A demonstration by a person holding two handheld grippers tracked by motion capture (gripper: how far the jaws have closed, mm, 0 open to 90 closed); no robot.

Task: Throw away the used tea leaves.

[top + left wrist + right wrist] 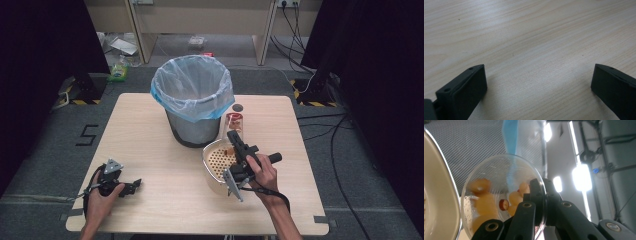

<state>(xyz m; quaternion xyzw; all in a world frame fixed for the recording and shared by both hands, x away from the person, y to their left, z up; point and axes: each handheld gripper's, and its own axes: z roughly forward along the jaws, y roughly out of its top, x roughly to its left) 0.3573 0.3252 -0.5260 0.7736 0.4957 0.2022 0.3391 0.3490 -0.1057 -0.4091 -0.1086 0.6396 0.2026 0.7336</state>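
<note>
Clear plastic bowl [499,195] with pale fruit pieces [515,198] inside sits pinched by its rim in my right gripper [541,202], jaws closed on the thin wall. I judge I hold it tipped on edge so the contents can slide out. In the right gripper view the pieces cluster low against the wall, one with a reddish skin; they are blurred through the plastic, so I cannot tell what fruit they are. In the high view the bowl is hard to make out behind my right gripper [235,145]. It hangs over the cream colander [214,160], whose rim also shows at nine o'clock in the right gripper view. At eleven o'clock from the colander stands the mesh bin [192,100] with its blue-edged liner, close enough to catch waste. A small red-topped container [234,120] stands at twelve o'clock, partly hidden. My left gripper [131,187] rests wide open and idle near the table [150,130] edge at eight o'clock.
</note>
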